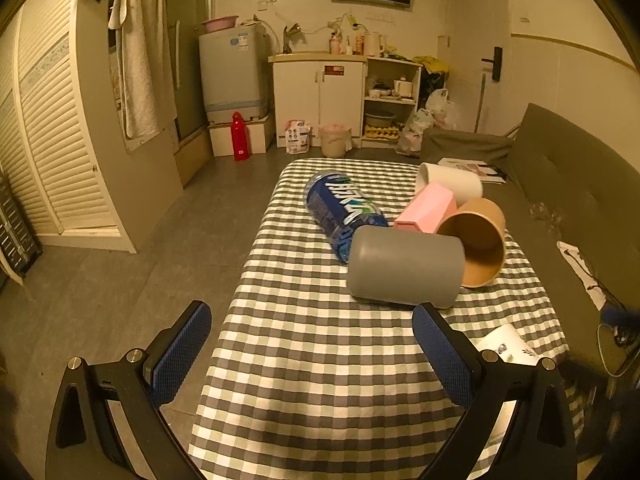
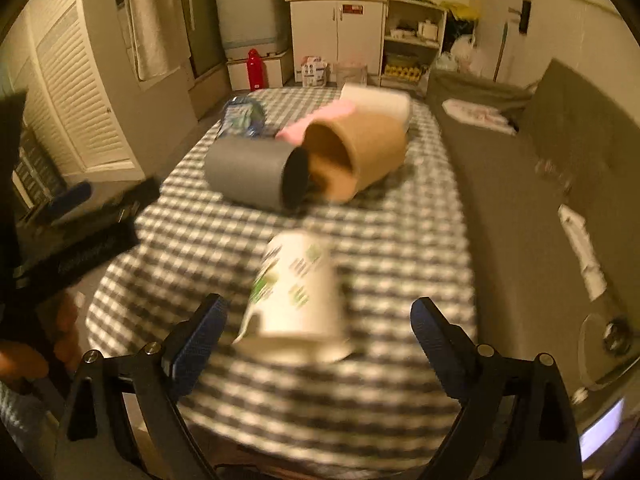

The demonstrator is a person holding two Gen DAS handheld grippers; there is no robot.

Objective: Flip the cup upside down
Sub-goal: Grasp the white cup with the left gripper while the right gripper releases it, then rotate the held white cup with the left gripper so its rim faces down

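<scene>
A white paper cup with green print (image 2: 294, 300) stands mouth-down on the checked tablecloth (image 2: 400, 248), blurred, just in front of my right gripper (image 2: 318, 322). The right gripper is open, its fingers apart on either side of the cup and not touching it. A sliver of the cup shows at the right in the left wrist view (image 1: 506, 346). My left gripper (image 1: 312, 330) is open and empty above the near left part of the table; it also shows at the left of the right wrist view (image 2: 72, 200).
Further back lie a grey cup (image 1: 404, 270), a brown paper cup (image 1: 478, 240), a pink box (image 1: 426, 208), a white cup (image 1: 450, 184) and a blue-labelled bottle (image 1: 342, 210). A grey sofa (image 1: 580, 184) runs along the table's right side. Floor lies to the left.
</scene>
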